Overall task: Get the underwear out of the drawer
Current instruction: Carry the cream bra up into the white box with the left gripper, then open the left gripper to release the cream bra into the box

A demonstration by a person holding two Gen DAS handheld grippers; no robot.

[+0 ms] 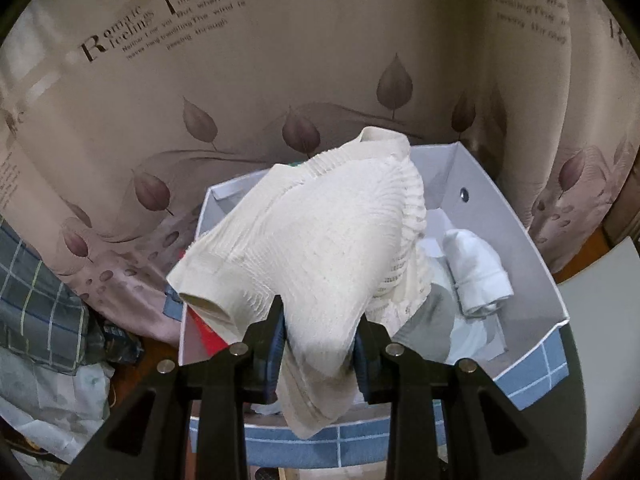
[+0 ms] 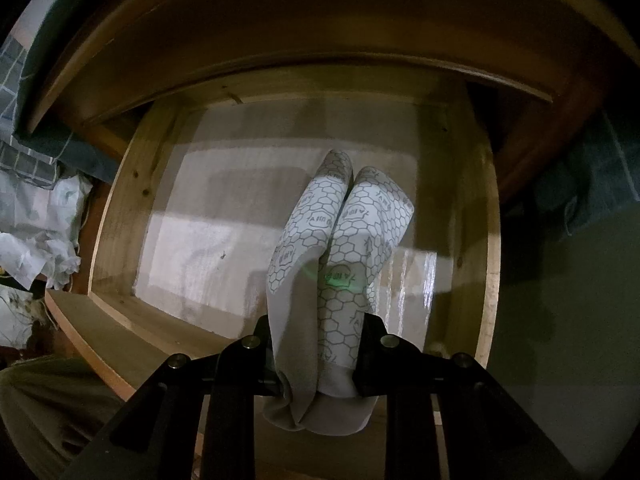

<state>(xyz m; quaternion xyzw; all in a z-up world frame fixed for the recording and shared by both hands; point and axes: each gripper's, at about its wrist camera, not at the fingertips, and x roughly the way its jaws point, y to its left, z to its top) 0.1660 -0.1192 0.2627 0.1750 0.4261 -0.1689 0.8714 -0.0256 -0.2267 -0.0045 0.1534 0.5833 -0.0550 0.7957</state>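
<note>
My left gripper (image 1: 320,344) is shut on cream ribbed underwear (image 1: 316,236), which drapes forward over a white box (image 1: 516,236) with blue tiled sides. In that box lie a rolled white garment (image 1: 478,270) and other pale clothes. In the right wrist view my right gripper (image 2: 318,360) is shut on folded grey underwear (image 2: 340,240) printed with a honeycomb pattern. It hangs over the open wooden drawer (image 2: 114,216), whose pale bottom shows bare around it.
A beige curtain (image 1: 280,60) with leaves and lettering hangs behind the box. Plaid cloth (image 1: 36,292) and crumpled white bags (image 2: 32,240) lie at the left. The cabinet's wooden frame (image 2: 280,40) overhangs the drawer's back.
</note>
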